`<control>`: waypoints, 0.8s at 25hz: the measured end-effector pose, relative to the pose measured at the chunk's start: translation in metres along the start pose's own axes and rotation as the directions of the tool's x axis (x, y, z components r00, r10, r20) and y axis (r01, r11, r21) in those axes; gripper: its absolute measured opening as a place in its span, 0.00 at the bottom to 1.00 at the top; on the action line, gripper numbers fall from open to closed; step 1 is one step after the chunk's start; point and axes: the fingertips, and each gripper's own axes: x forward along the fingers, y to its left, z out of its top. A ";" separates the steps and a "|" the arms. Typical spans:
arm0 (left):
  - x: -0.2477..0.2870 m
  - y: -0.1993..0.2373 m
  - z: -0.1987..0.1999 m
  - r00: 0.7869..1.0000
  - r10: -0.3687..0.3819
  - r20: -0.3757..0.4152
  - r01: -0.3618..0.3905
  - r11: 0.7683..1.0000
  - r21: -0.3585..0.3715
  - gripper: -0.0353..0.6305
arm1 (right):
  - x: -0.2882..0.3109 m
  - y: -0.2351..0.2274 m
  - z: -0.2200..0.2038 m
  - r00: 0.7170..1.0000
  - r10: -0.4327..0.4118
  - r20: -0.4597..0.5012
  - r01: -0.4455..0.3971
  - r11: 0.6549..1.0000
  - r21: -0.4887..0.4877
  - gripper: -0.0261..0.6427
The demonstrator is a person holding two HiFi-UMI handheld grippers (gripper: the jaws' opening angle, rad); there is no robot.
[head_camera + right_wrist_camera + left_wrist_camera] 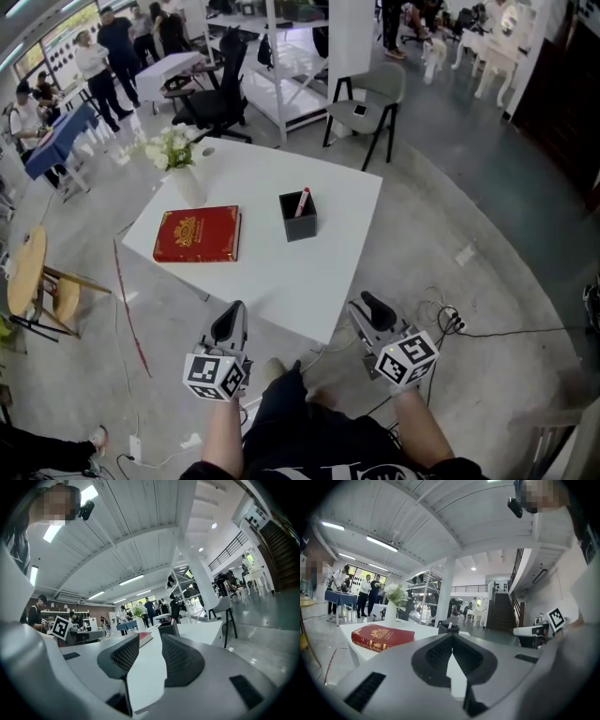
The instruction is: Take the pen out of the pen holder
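Head view: pen [303, 202] stands in pen holder [298, 221] near the tabletop's [272, 267] right edge; left gripper [231, 319] and right gripper [370, 307] hover off its near corner.
Left gripper view: fingers [438, 653] closed, empty.
Right gripper view: fingers [125, 654] slightly apart, empty.

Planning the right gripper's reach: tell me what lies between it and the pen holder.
Only bare white table top, seen in the head view, separates the right gripper from the pen holder.
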 end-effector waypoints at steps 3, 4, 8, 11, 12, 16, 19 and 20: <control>0.008 0.005 0.000 1.000 0.001 0.001 -0.001 1.000 0.000 0.06 | 0.009 -0.003 -0.001 1.000 0.007 -0.006 -0.007 1.000 -0.001 0.28; 0.012 0.007 0.001 1.000 0.000 0.002 0.000 1.000 0.000 0.06 | 0.014 -0.005 0.001 1.000 0.009 -0.006 -0.009 1.000 -0.002 0.28; 0.035 0.016 0.006 1.000 -0.016 0.010 0.016 1.000 0.007 0.06 | 0.034 -0.014 0.008 1.000 0.009 -0.005 -0.009 1.000 -0.007 0.28; 0.054 0.025 0.011 1.000 -0.021 0.016 0.021 1.000 0.009 0.06 | 0.051 -0.023 0.013 1.000 0.008 -0.009 -0.008 1.000 -0.008 0.28; 0.061 0.028 0.013 1.000 -0.023 0.018 0.022 1.000 0.008 0.06 | 0.058 -0.027 0.015 1.000 0.008 -0.011 -0.008 1.000 -0.009 0.28; 0.089 0.042 0.020 0.999 -0.036 0.015 0.036 0.999 0.008 0.06 | 0.086 -0.040 0.023 1.000 0.008 -0.017 -0.008 1.000 -0.008 0.28; 0.107 0.053 0.022 0.999 -0.040 0.009 0.040 0.999 0.005 0.06 | 0.107 -0.047 0.026 1.000 0.013 -0.024 -0.013 1.000 -0.003 0.28; 0.113 0.056 0.022 0.999 -0.043 0.005 0.043 0.999 0.004 0.06 | 0.113 -0.050 0.027 1.000 0.014 -0.027 -0.014 1.000 -0.001 0.28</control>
